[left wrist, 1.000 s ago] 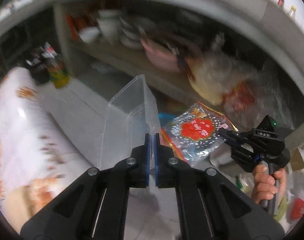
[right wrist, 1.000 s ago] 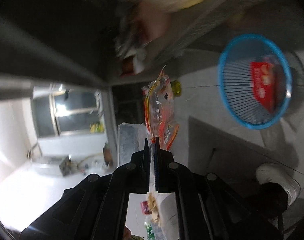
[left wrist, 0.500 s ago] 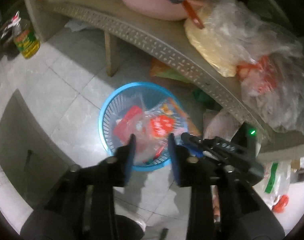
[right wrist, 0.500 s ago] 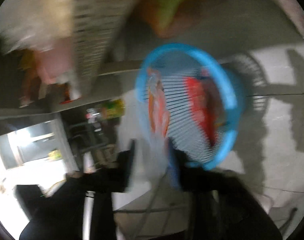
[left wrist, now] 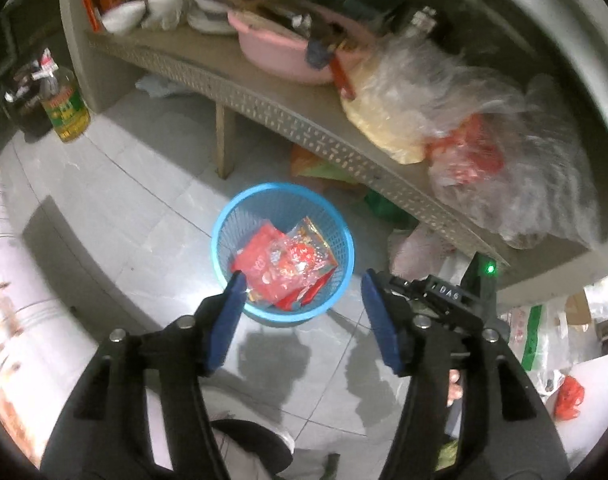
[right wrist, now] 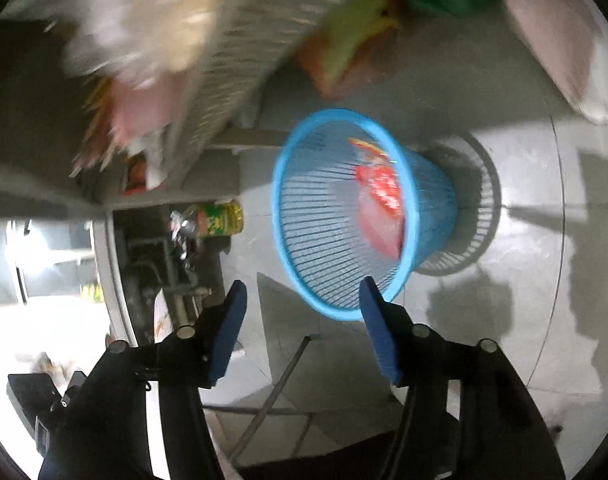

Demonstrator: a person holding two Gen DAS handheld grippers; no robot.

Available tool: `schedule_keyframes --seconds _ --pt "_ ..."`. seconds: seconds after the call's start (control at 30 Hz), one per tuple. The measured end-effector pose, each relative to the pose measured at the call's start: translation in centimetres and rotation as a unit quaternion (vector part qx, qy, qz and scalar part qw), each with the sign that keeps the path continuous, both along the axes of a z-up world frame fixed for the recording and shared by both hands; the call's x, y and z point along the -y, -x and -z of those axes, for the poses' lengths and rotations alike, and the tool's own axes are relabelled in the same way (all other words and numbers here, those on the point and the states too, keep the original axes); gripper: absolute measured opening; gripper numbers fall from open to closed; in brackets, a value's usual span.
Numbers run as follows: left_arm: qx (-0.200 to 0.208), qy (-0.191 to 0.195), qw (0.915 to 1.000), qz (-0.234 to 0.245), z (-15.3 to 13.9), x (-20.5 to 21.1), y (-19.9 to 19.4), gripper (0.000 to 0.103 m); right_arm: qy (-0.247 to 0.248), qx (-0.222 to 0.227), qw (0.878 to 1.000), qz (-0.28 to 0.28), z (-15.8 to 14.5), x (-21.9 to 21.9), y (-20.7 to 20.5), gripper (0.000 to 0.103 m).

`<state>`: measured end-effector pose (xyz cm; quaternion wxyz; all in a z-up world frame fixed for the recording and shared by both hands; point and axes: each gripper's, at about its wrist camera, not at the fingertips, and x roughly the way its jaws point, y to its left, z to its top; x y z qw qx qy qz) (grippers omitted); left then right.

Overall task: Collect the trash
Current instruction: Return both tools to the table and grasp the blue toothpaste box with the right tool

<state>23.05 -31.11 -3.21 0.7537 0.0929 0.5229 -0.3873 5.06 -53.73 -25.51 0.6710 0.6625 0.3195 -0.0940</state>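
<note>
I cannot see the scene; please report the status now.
Both hand-held grippers, left and right, open, empty. Wrappers inside blue basket. Nothing blocking.

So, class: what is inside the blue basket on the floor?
Inside the blue basket lie a red packet and a clear wrapper with red print partly on top of it. Anything beneath them is covered.

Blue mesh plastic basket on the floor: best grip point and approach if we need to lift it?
Probably the top rim of the blue mesh plastic basket, one finger inside and one outside, coming straight down. It stands upright with its mouth open, and the wall tapers downward, so a side pinch would likely slip. Take the near rim, clear of the red snack wrappers inside.
</note>
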Motion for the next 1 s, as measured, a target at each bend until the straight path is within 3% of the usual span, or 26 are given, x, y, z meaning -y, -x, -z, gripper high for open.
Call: schedule_keyframes --seconds 0.17,0.27,0.37,0.5,0.57,0.63,0.7,0.77,0.8,0.87,0.93,1.0 --pt "0.049 0.031 0.9979 -0.029 -4.8 -6.4 3.8 0.066 0.09 0.038 0.993 -0.066 -7.4 -2.2 -1.2 0.064" --pt "0.087 0.047 0.9927 -0.068 -7.1 -11.5 5.9 0.068 0.152 0.076 0.978 -0.119 -12.9 -5.0 -2.8 0.066" --pt "0.116 0.051 0.9842 -0.124 -8.8 -17.2 7.6 0.069 0.189 0.115 0.96 -0.17 -17.2 -8.4 -4.3 0.068" --pt "0.157 0.049 0.9636 -0.21 -10.3 -25.4 10.6 0.069 0.22 0.149 0.932 -0.247 -21.1 -13.8 -6.0 0.068" --pt "0.179 0.037 0.9508 -0.25 -10.8 -29.1 12.1 0.069 0.235 0.17 0.908 -0.302 -22.9 -18.1 -6.9 0.068" --pt "0.203 0.016 0.9325 -0.299 -11.1 -33.1 13.6 0.069 0.242 0.187 0.882 -0.358 -24.2 -22.3 -7.4 0.068" --pt "0.22 -0.004 0.9114 -0.348 -11.3 -37.2 14.9 0.069 0.247 0.208 0.848 -0.42 -25.4 -27.1 -7.9 0.068" --pt "0.219 -0.01 0.8943 -0.39 -11.2 -40.6 15.4 0.069 0.255 0.219 0.805 -0.488 -26.2 -32.9 -8.5 0.068" --pt "0.21 -0.009 0.8861 -0.413 -11.0 -42.4 15.4 0.069 0.258 0.221 0.79 -0.51 -26.3 -34.9 -8.7 0.068" --pt "0.186 0.006 0.8745 -0.448 -10.3 -45.5 15.1 0.069 0.264 0.221 0.747 -0.569 -26.5 -40.4 -9.0 0.069" --pt "0.157 0.033 0.8631 -0.479 -9.5 -48.2 14.4 0.069 0.276 0.213 0.711 -0.61 -26.4 -44.6 -8.5 0.069" --pt "0.124 0.056 0.8575 -0.496 -8.1 -50.5 13.6 0.069 0.295 0.207 0.681 -0.638 -26.0 -47.6 -8.2 0.069"
